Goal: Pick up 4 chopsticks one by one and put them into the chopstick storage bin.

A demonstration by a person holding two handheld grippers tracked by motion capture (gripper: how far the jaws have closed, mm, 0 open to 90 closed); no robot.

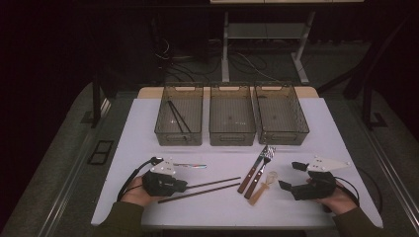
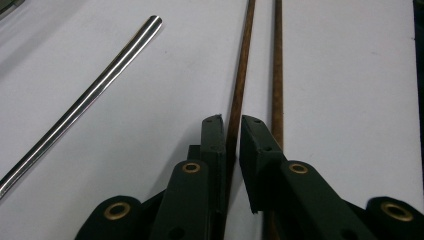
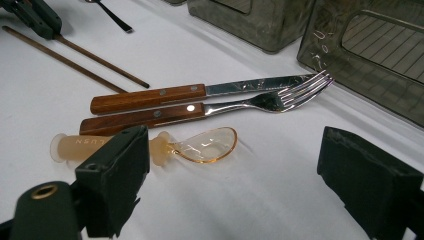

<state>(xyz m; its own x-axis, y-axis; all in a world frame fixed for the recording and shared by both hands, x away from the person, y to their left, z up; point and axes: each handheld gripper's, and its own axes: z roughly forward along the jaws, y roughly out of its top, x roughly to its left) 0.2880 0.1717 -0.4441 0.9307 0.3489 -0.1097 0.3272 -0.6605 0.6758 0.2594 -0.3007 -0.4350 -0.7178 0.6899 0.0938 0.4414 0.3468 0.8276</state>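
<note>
Brown chopstick [image 2: 239, 85]: lies on the white worktop [image 1: 222, 205], left tool [image 2: 230, 125] clamped on its near end. Second brown chopstick [image 2: 277, 75]: just beside the first, parallel. Steel handle [image 2: 85, 102]: near the chopsticks, on their far side. Wooden-handled knife [image 3: 200, 91], fork [image 3: 210, 107] and amber spoon [image 3: 200, 145]: beyond the chopsticks' tips, toward the right tool [image 3: 235, 175], its jaws wide apart, empty.
</note>
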